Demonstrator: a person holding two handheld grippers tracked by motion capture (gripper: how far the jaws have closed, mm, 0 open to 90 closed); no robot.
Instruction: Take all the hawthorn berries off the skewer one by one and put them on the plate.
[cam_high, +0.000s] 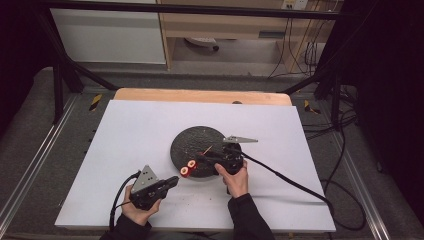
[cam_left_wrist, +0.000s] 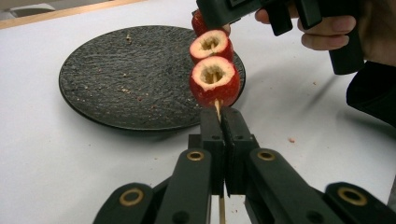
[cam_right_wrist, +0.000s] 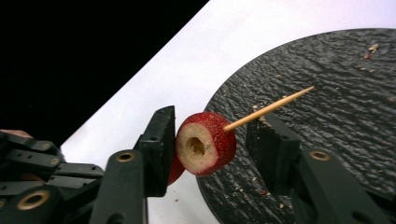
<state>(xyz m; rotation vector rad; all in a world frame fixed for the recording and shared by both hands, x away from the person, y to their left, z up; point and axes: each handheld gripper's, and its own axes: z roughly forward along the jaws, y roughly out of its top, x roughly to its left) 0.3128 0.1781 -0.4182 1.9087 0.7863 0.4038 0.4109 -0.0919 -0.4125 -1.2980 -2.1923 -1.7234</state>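
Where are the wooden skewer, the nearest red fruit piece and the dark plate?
wooden skewer (cam_right_wrist: 271, 108), right gripper view, bare shaft.
red fruit piece (cam_left_wrist: 215, 80), left gripper view, cut face.
dark plate (cam_left_wrist: 121, 79), left gripper view, bare surface.

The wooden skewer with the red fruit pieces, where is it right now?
In the high view, the skewer hangs over the near edge of the dark round plate, its blunt end clamped in the left gripper and the right gripper around its top fruit piece.

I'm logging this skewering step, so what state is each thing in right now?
Skewer: clamped at its blunt end, point free over the plate.
Fruit pieces: cored, threaded on the skewer.
Plate: empty apart from crumbs.
Left gripper: shut on the skewer.
Right gripper: around the end piece, one jaw clearly apart.
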